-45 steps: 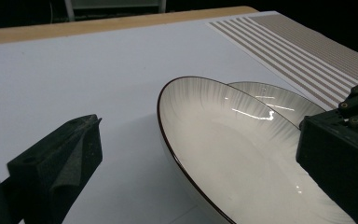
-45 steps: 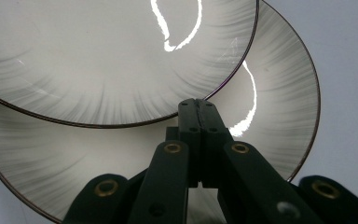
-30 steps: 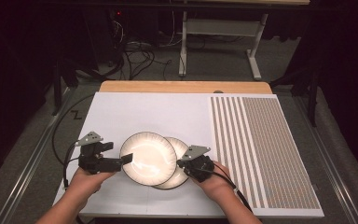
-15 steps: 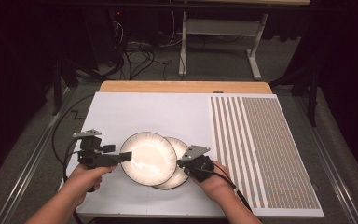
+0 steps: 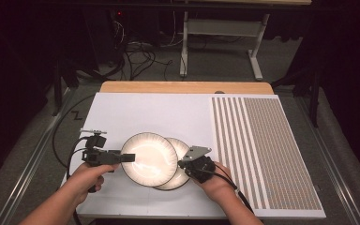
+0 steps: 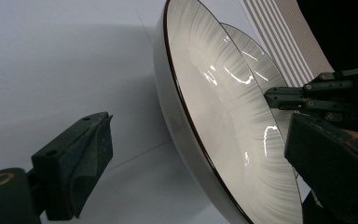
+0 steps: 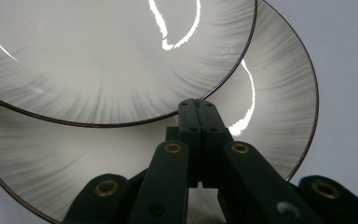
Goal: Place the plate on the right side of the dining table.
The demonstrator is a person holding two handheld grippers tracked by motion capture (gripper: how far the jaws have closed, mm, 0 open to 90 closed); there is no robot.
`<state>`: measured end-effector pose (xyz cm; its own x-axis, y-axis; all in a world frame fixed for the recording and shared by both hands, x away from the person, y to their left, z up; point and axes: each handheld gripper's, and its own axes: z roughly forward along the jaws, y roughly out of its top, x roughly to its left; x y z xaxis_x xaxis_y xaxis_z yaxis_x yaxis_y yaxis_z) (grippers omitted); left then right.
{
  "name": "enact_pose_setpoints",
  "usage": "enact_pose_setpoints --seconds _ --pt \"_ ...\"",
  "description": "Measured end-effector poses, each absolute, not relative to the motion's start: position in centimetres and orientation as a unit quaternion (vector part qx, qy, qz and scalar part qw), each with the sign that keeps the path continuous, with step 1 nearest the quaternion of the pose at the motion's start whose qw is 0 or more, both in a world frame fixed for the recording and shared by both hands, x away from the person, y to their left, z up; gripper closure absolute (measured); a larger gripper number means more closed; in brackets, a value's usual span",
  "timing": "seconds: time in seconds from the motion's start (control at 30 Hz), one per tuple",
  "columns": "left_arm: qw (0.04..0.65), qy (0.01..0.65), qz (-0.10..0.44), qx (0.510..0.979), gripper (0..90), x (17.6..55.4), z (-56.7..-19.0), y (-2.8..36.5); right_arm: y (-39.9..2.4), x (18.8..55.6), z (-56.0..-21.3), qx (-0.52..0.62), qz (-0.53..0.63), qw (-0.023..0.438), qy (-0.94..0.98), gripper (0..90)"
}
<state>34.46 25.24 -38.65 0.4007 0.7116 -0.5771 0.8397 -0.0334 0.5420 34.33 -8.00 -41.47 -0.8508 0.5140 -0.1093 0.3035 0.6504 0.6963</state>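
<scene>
Two cream plates with dark rims overlap on the white mat [image 5: 140,112]. The upper plate [image 5: 149,158] [image 6: 214,93] [image 7: 107,51] rests partly on the lower plate [image 5: 183,174] [image 6: 265,74] [image 7: 279,93]. My left gripper [image 5: 129,157] [image 6: 198,135] is at the upper plate's left rim. Its jaws have just been closing, with the rim between them, and the pad [image 6: 93,158] still stands apart from the plate. My right gripper [image 5: 181,164] [image 7: 198,105] is shut, its tips over the lower plate beside the upper plate's rim.
A striped and dotted panel [image 5: 267,154] covers the mat's right third. A wooden table edge [image 5: 183,87] runs along the back. The left gripper's cable [image 5: 58,140] loops off the mat's left side. Cables and a table frame [image 5: 215,28] are on the floor behind.
The left gripper has edged slightly toward the upper plate's rim. The plates and the right gripper have stayed where they were.
</scene>
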Motion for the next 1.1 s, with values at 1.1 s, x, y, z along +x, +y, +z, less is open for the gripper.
enact_pose_setpoints --seconds 1.1 --pt "0.402 0.563 -0.167 0.702 32.2 35.4 -40.1 23.8 -8.0 34.3 -41.5 0.228 0.347 0.153 0.897 90.0"
